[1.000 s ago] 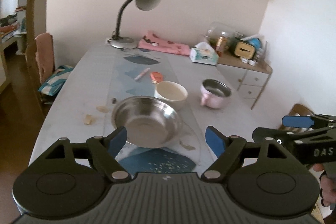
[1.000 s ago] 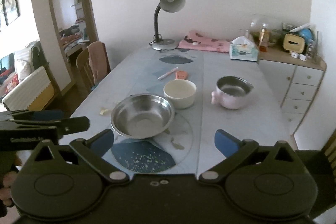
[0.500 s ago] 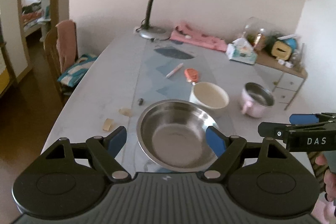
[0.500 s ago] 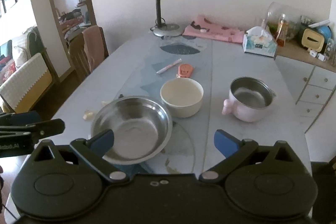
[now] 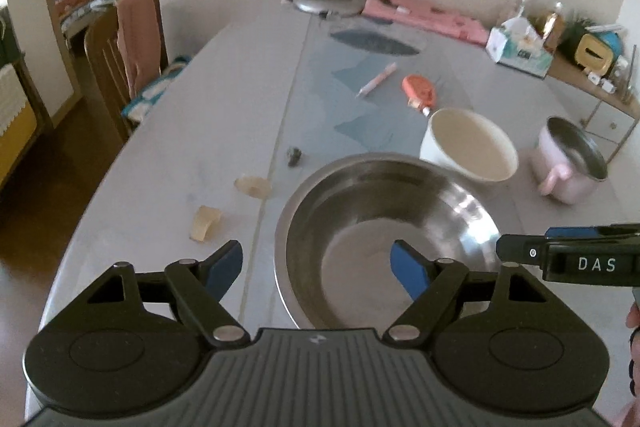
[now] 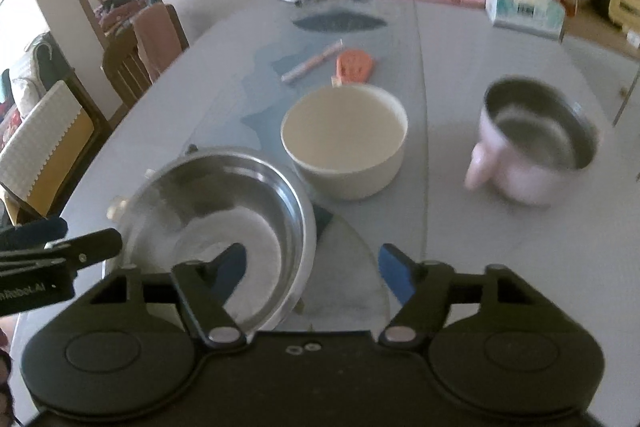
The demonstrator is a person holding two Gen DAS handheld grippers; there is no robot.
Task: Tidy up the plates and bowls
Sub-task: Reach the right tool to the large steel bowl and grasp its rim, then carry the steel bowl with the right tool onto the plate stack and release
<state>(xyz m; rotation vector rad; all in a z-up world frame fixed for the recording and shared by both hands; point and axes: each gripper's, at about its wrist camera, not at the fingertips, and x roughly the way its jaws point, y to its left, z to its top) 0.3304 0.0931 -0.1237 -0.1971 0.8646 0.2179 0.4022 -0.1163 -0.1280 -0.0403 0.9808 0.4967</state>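
Both claws have dropped closer over the steel bowl (image 5: 384, 223), which now fills the foreground where a second ago it lay well ahead. On the left claw (image 5: 316, 263) the jaws are spread and closing, straddling the bowl's left rim, one fingertip outside and one over the basin, neither pressing. On the right claw (image 6: 314, 267) the jaws are likewise spread and closing, astride the bowl's right rim (no contact visible). Just beyond the steel bowl stands the cream bowl (image 6: 344, 143), and to its right, well apart, the pink pot (image 6: 536, 147), all on the desk (image 5: 180, 155).
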